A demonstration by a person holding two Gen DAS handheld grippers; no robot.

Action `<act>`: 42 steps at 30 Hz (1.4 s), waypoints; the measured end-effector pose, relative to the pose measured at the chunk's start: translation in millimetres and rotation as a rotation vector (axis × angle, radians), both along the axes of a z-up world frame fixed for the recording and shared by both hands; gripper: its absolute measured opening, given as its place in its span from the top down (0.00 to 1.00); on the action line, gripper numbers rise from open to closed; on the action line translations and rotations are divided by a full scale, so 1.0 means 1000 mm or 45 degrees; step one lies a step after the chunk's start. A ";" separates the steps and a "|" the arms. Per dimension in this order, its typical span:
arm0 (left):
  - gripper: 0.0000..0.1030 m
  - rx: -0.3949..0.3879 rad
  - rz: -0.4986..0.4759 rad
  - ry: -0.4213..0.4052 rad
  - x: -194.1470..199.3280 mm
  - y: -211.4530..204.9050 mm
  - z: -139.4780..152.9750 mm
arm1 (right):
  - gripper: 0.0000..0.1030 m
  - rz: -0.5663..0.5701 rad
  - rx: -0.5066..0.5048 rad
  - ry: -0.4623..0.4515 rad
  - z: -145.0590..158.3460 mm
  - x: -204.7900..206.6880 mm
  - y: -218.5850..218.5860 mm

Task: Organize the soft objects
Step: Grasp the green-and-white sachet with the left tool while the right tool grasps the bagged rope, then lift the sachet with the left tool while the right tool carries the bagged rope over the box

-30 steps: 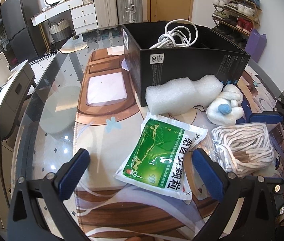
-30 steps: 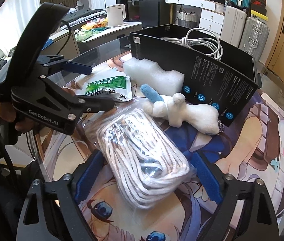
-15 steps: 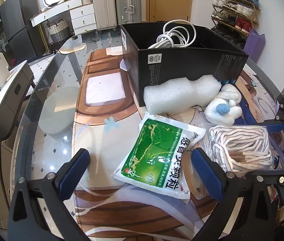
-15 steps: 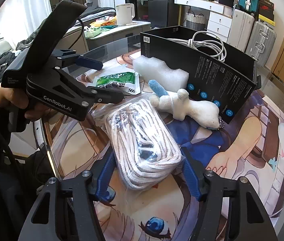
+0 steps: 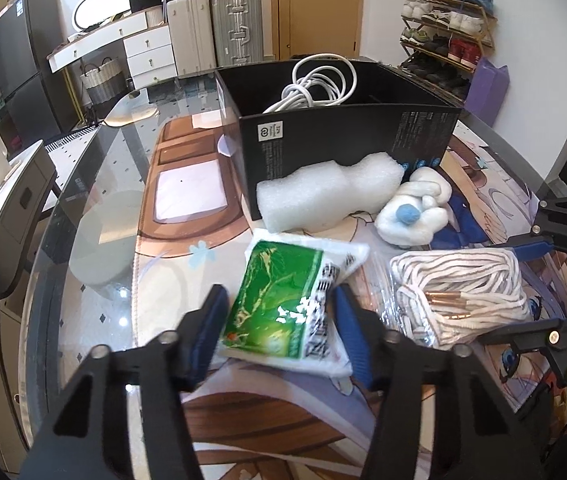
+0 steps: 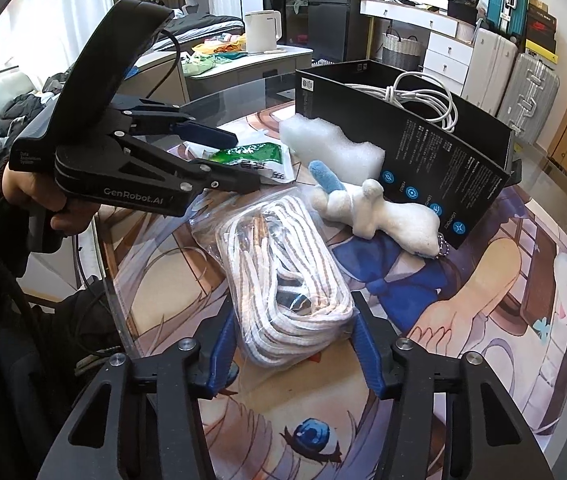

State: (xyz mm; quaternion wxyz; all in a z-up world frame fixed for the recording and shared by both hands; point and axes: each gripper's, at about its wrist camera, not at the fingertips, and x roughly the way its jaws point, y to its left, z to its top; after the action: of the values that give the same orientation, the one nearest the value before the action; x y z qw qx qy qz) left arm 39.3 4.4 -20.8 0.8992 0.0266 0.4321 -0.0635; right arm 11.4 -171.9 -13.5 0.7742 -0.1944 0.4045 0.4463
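Our black box (image 5: 343, 140) on the tabletop (image 5: 95, 216) holds only a white cable (image 5: 315, 84); four soft things remain outside. Our right tongs (image 6: 291, 340) clamp the bagged rope (image 6: 287, 276), left tongs (image 5: 279, 332) clamp the green pouch (image 5: 283, 296); foam (image 5: 323, 196) and plush (image 5: 411, 216) wait beside the box.

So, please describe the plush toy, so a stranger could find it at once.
Find the open black box on the table. The plush toy lies against its printed side, between the white foam block and the bagged rope. Only it has a blue tuft.
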 end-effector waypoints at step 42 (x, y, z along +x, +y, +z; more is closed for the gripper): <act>0.66 -0.108 0.046 -0.207 -0.035 0.010 0.054 | 0.51 -0.087 0.241 -0.167 0.060 -0.003 -0.034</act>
State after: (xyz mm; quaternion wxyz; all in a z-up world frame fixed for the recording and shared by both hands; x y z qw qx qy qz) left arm 4.8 14.6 32.8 0.9326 -0.0144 0.3551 -0.0633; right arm 8.1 -206.4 46.3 0.8287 -0.1351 0.3155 0.4421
